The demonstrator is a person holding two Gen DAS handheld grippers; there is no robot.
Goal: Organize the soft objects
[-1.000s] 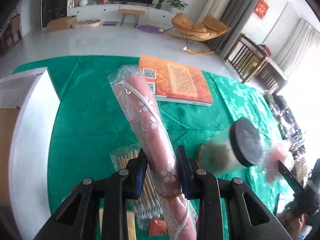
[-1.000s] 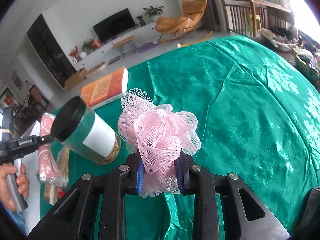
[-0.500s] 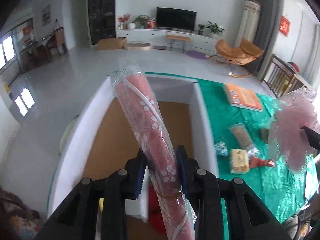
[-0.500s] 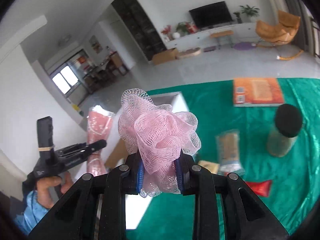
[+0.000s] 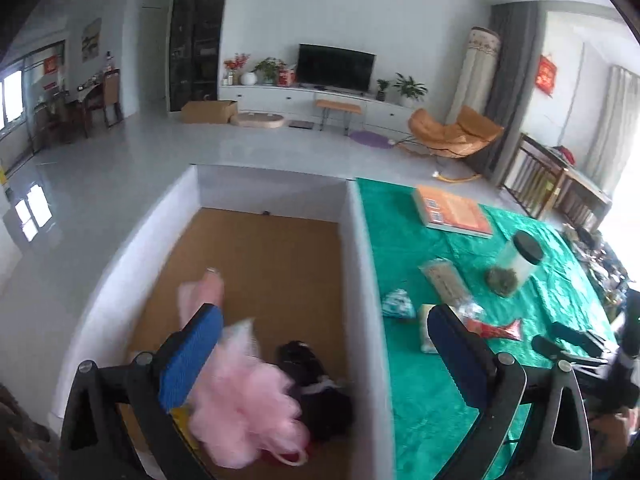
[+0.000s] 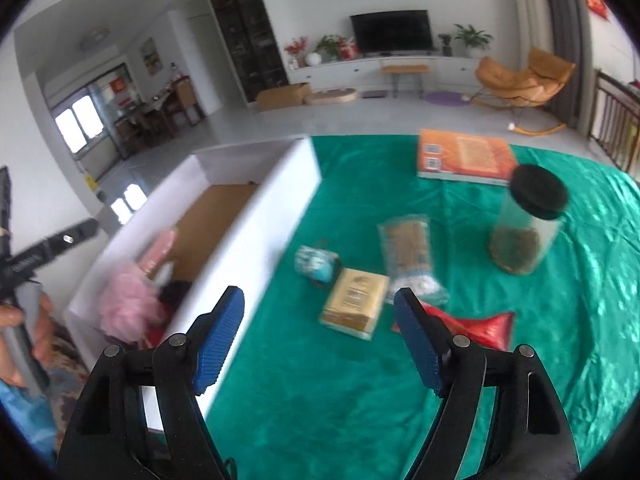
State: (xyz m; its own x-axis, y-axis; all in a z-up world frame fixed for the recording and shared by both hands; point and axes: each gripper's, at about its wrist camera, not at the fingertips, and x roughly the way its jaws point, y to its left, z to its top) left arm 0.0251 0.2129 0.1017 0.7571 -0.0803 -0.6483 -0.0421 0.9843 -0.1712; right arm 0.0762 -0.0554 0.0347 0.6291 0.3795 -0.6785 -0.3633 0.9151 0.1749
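Note:
My left gripper (image 5: 324, 320) is open and empty above the white box (image 5: 360, 264). Inside the box lie the pink mesh bath pouf (image 5: 248, 412), the pink rolled cloth (image 5: 206, 290) and a black soft item (image 5: 316, 380). My right gripper (image 6: 318, 308) is open and empty above the green tablecloth (image 6: 320, 392) beside the box wall (image 6: 256, 232). The pouf (image 6: 126, 304) and the pink roll (image 6: 160, 248) also show in the right wrist view inside the box.
On the green cloth lie an orange book (image 6: 464, 156), a black-lidded jar (image 6: 528, 224), a clear bag of sticks (image 6: 408, 256), a tan packet (image 6: 356, 302), a blue-white packet (image 6: 316, 264) and a red wrapper (image 6: 476, 326). The box stands at the table's left edge.
Both grippers have opened. The pink roll has dropped from the left gripper and the pouf from the right one; both now lie in the white box.

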